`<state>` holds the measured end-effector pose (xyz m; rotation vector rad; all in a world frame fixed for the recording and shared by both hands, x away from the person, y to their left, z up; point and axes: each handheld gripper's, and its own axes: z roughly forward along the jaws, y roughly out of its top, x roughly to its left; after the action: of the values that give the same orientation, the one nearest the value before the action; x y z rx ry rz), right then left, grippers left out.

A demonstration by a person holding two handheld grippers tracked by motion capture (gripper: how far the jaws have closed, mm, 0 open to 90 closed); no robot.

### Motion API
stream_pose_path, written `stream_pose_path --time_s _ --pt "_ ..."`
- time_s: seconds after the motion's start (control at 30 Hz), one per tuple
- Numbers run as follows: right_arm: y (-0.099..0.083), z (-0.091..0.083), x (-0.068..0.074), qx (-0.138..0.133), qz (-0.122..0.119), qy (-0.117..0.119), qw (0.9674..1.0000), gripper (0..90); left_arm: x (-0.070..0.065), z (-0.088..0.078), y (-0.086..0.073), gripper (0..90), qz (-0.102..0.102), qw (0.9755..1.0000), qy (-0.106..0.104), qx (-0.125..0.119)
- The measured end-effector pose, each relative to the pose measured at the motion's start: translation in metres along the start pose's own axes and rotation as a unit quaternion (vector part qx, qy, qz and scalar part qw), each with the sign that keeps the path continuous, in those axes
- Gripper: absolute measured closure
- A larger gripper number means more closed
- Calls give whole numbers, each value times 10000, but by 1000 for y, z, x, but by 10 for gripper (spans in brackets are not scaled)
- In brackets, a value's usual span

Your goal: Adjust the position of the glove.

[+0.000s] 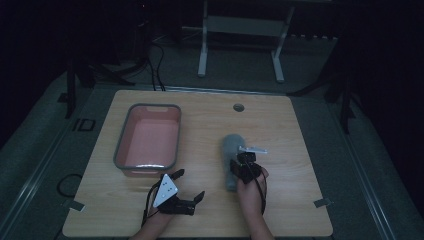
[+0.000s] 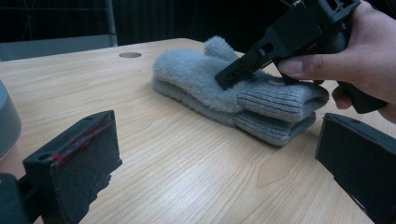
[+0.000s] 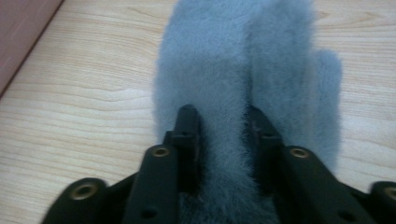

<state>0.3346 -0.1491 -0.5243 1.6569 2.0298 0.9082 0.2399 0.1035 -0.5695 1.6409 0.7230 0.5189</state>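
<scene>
1. While the pale wooden worktop carries everything in this scene, your work sits on its right half, so keep your attention there.
2. The grey-rimmed rectangular plastic bin with the pink inside stands on the left half, well apart from the mittens, and nothing lies in it. It looks like the likely place for them.
3. The pair of fluffy grey knitted mittens lies stacked one on the other, flat on the worktop, right of centre. The ribbed cuffs point toward you and the fuzzy ends point away.
4. Your right claw is down on the top mitten near the cuff end. Its jaws stand partly apart, dug into the pile with a ridge of fluff between them. The right gripper view does not settle whether the pads press that ridge, so I would call this a pinch set up rather than a firm hold.
5. Your left claw hovers low over bare wood near the bin's near corner, jaws wide apart and holding nothing.
6. As I judge it, the step in hand is taking hold of the mittens. The next move calls for closing the right jaws squarely on the fabric. Get deep enough to catch both layers if you want the pair, then lift straight up before heading left to the bin.
</scene>
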Motion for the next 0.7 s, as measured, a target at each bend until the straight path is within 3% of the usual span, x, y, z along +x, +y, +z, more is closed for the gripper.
stream_pose_path --time_s 0.1,0.23,0.37,0.4,0.53,0.57,0.63,0.7 --pt "1 -1 0 -22 -10 89 10000 582 0 0 0 2 0 10000 4 0" --pt "11 -12 -6 -163 -20 336 9993 409 0 0 0 1 3 10000 5 2" --pt "18 -18 -10 -143 -39 437 9989 371 0 0 0 1 -1 10000 16 3" --pt "23 -22 -14 -226 -125 469 9986 295 0 0 0 2 -5 10000 13 4" --pt "30 -28 -23 -293 -293 707 9966 208 0 1 0 2 18 10000 2 27" --pt "35 -31 -28 -362 -472 750 9954 152 0 1 1 2 20 10000 -23 53" --pt "37 -31 -31 -396 -530 731 9951 151 0 1 1 2 35 10000 -19 51" --pt "38 -32 -39 -384 -903 702 9927 137 -1 3 1 2 106 9999 -15 135"
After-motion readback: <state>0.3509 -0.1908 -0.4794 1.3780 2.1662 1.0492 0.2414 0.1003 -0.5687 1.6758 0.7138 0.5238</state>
